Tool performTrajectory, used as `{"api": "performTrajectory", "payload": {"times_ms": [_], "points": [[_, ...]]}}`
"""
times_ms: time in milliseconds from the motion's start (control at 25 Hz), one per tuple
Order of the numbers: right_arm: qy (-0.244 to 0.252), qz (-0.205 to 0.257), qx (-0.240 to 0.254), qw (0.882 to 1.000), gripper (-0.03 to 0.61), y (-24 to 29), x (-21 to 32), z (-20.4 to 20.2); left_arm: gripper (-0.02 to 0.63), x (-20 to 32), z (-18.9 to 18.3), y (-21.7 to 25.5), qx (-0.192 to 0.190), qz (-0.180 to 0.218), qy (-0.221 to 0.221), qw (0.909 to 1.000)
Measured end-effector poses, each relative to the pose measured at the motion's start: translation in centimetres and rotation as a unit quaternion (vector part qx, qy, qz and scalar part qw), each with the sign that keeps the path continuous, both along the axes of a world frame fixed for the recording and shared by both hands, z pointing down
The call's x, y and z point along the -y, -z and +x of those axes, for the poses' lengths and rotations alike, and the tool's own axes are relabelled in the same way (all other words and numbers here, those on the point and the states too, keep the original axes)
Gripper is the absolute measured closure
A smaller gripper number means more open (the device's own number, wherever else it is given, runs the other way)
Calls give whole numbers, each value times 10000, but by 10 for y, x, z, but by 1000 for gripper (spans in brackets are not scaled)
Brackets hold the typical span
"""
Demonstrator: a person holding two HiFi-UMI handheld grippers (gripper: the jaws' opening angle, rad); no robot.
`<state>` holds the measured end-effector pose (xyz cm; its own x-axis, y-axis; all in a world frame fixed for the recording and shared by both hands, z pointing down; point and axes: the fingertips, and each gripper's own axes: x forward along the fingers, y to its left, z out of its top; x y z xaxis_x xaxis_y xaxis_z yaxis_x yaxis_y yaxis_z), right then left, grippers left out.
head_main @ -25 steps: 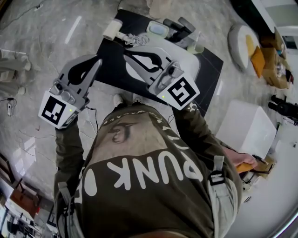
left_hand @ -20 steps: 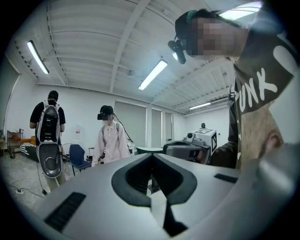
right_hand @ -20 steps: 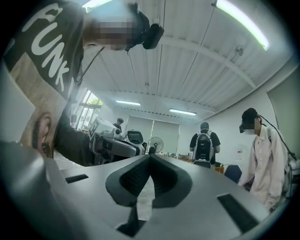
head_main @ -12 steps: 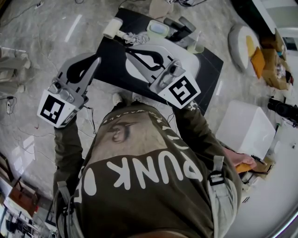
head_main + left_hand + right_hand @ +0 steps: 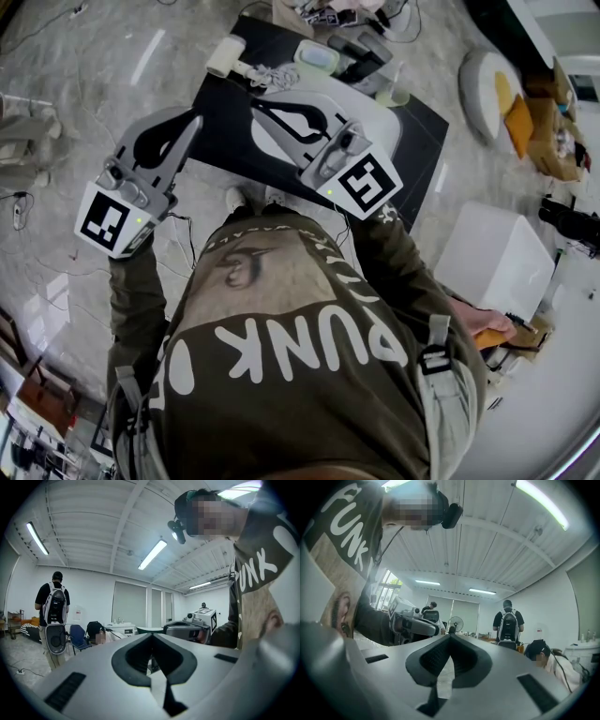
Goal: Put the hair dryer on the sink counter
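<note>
A cream hair dryer (image 5: 225,57) lies at the far left corner of the black sink counter (image 5: 225,131), its coiled cord (image 5: 269,77) beside it. The white basin (image 5: 366,117) sits in the middle of the counter. I hold both grippers up in front of my chest, well short of the dryer. My left gripper (image 5: 197,120) is shut and empty, over the counter's left edge. My right gripper (image 5: 253,106) is shut and empty, over the basin. Both gripper views look up across the room, with the left gripper (image 5: 151,635) and the right gripper (image 5: 450,635) showing jaws that meet at the tip.
A clear box (image 5: 317,58), dark items (image 5: 361,52) and a cup (image 5: 394,95) stand along the counter's far edge. A white box (image 5: 497,258) and cardboard boxes (image 5: 553,131) are on the floor at right. A person with a backpack (image 5: 54,616) stands farther off in the room.
Both grippers stay shut and almost in place. The head view has tipped slightly, so more clutter beyond the counter's far edge shows.
</note>
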<state>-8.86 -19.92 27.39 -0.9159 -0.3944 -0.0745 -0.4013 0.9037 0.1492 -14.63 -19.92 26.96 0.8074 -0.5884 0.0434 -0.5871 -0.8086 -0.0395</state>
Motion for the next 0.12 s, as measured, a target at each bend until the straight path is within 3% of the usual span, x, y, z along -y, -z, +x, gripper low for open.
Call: {"api": "performTrajectory", "payload": {"times_ms": [120], "points": [[7,-5,-11,10000,571,-1,0,0,612,0,0,-1,1,-5,2,10000]]}}
